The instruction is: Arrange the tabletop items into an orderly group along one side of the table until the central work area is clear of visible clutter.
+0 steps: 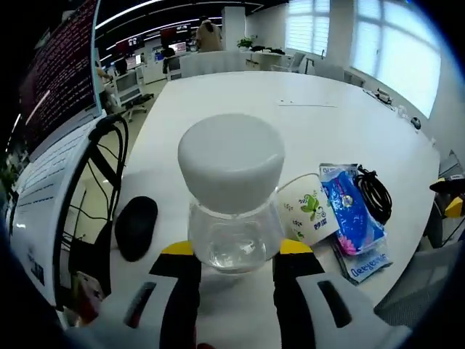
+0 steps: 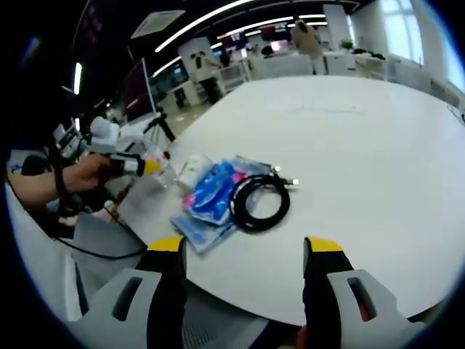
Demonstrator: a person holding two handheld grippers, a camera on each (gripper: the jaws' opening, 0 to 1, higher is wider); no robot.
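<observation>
Clamped between the yellow-tipped jaws of the left gripper [image 1: 236, 254]: a clear glass jar with a white rounded lid [image 1: 232, 200], low over the white table [image 1: 305, 123]. Just right of it, a white paper cup with green print [image 1: 306, 212], then blue plastic packets [image 1: 349, 211] and a coiled black cable [image 1: 374, 193]. Left, a black mouse [image 1: 136, 227]. Right gripper [image 2: 243, 251] spread wide, empty, hanging off the table edge short of the packets and cable. Likely step: setting the jar beside the cup, then releasing.

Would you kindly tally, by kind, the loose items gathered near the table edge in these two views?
Clear jar with white lid: 1
Paper cup lying on its side: 1
Blue packets: 2
Coiled black cable: 1
Black mouse: 1
Total: 6
</observation>
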